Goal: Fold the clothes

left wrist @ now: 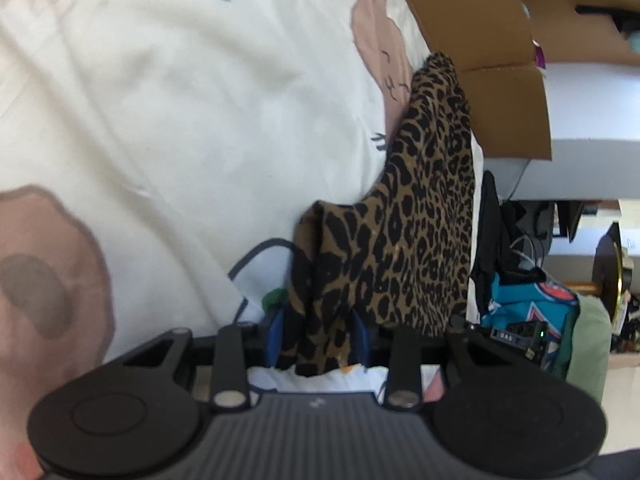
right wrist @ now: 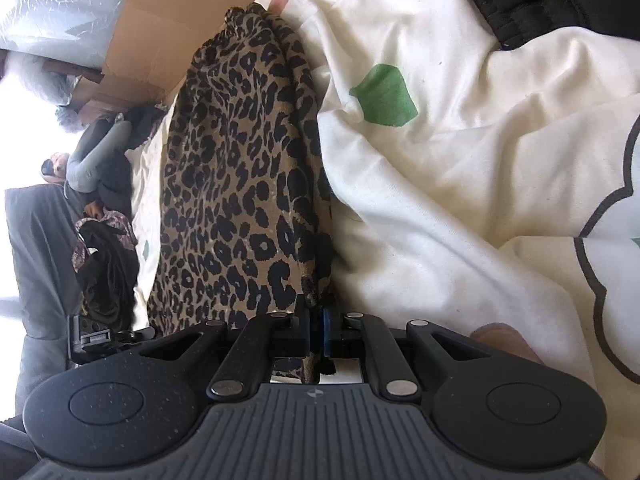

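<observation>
both wrist cameras sit just behind their fingers, angled down and close over the bedsheet [left wrist: 180, 100], sharing the leopard-print garment [left wrist: 420, 208] and cardboard box [right wrist: 168, 28].

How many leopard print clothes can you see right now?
1. The leopard print garment lies on the white bedspread, pinched by both tools; others may be hidden.

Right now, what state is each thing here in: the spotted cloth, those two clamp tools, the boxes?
leopard-print garment: bunched lengthwise, lying on the bedding, gripped at two places.
left gripper: jaws partly closed on a thick fold of the garment.
right gripper: jaws pinched nearly together on a thin edge of the garment.
cream patterned duvet: spread out, wrinkled.
cardboard box: flaps open.
</observation>
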Tool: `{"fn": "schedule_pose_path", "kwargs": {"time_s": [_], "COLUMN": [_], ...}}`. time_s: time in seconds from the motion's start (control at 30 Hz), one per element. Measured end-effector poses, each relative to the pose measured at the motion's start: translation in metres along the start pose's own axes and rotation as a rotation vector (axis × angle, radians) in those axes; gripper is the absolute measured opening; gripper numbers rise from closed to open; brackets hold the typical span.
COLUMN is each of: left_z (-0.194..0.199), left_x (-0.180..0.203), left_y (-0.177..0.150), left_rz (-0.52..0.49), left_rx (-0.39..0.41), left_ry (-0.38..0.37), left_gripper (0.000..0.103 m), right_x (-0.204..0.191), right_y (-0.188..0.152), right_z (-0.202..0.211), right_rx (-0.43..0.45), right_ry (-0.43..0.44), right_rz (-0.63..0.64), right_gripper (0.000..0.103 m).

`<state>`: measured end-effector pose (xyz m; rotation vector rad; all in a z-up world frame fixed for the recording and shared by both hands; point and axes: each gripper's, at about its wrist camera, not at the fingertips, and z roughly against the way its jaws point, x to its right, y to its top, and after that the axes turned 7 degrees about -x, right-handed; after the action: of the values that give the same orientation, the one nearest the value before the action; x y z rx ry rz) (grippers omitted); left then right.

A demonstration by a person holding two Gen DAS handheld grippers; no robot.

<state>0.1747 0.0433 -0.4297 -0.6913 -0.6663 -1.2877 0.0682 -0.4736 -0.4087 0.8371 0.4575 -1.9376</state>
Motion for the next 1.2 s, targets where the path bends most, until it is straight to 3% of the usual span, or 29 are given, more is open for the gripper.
{"fn": "schedule_pose_path", "kwargs": {"time_s": [0.27, 0.33, 0.9, 1.2], "left_z": [-0.002, -0.005, 0.044, 0.058], "left_x": [0.004, 0.004, 0.029, 0.030], "left_y": [0.001, 0.001, -0.014, -0.048], "left_rz": [-0.070, -0.071, -0.109, -0.065], "left_rx": [-0.053, -0.073, -0.030, -0.089], "left_ry": [0.002, 0.014, -0.013, 0.023], "left_gripper": [0.034, 0.010, 0.008, 0.008], "right_x": [0.001, 0.001, -0.034, -0.056], "right_y": [0.002, 0.001, -0.012, -0.037], "right_z": [-0.004, -0.004, 0.015, 0.027], "right_rx": [-0.016, -0.016, -0.034, -0.142], "right_ry": [-0.005, -0.001, 0.027, 0.022], "right_rz": [-0.016, -0.019, 0.070, 0.140], "right_gripper": [0.006, 0.007, 0.004, 0.004]}}
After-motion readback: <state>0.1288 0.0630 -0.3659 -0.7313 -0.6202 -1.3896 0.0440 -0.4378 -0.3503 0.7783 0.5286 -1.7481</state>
